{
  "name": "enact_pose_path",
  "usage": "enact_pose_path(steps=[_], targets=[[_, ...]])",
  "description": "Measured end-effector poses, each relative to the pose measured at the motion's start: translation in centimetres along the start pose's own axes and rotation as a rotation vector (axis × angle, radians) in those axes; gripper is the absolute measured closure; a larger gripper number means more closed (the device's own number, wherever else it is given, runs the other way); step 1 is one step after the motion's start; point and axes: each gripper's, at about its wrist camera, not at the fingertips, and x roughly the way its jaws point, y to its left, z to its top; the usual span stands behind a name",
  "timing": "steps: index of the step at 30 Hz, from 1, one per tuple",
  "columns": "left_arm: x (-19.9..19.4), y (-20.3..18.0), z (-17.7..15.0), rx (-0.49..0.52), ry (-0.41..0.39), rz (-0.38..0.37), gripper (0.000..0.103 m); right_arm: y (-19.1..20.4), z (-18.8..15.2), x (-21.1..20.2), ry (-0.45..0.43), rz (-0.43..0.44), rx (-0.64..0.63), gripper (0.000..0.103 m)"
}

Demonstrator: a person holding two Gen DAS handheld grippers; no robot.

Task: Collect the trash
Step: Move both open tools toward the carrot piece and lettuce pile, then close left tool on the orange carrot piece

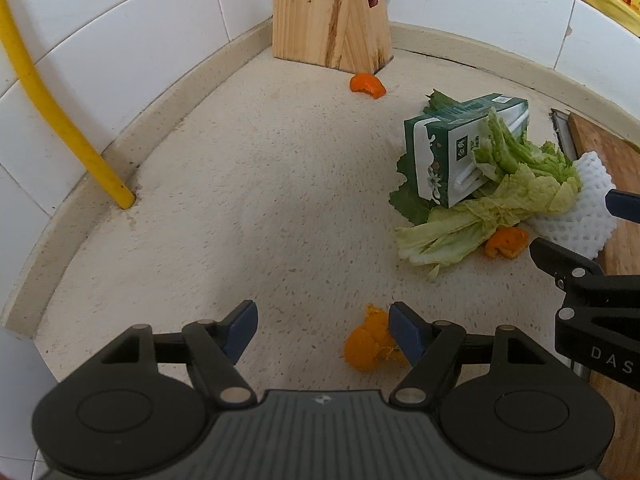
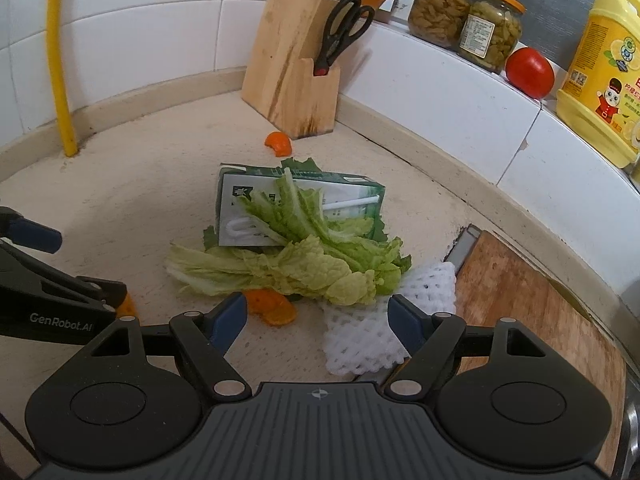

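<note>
I note the counter (image 2: pixel 120 200) bears the milk carton (image 2: pixel 248 196), part-hidden under cabbage leaves (image 2: pixel 304 268); foam net (image 2: pixel 360 344) half-covered; my left gripper (image 1: pixel 322 332) and right gripper (image 2: pixel 316 322) gape wide, empty; nearest peel (image 1: pixel 366 346) partly masked.

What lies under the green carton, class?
A dark green leaf pokes out beneath the green carton; pale cabbage leaves drape over its front. Anything else underneath is covered.
</note>
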Motion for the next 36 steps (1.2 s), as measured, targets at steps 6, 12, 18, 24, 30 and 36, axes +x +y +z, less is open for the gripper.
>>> enact_pose_path(steps=[6, 12, 18, 24, 30, 36], targets=[[0.2, 0.1, -0.1, -0.008, -0.010, -0.009, 0.036, -0.3, 0.2, 0.5, 0.004, 0.004, -0.006, 0.020], [-0.2, 1.9, -1.7, -0.035, -0.023, -0.090, 0.046, -0.9, 0.2, 0.5, -0.004, 0.007, 0.003, 0.020], [-1.5, 3.2, -3.2, -0.057, -0.008, -0.154, 0.061, -1.8, -0.1, 1.0, 0.000, 0.025, 0.021, 0.020], [-2.4, 5.1, -3.7, -0.098, -0.017, -0.185, 0.061, -2.6, -0.1, 0.8, -0.019, 0.035, 0.018, 0.018], [-1.7, 2.3, -2.8, -0.022, -0.026, -0.248, 0.054, -3.6, -0.1, 1.8, -0.001, 0.031, 0.018, 0.018], [-0.4, 1.1, -3.2, 0.028, -0.001, -0.200, 0.074, -3.9, -0.3, 2.0, -0.009, 0.039, 0.022, 0.018]])
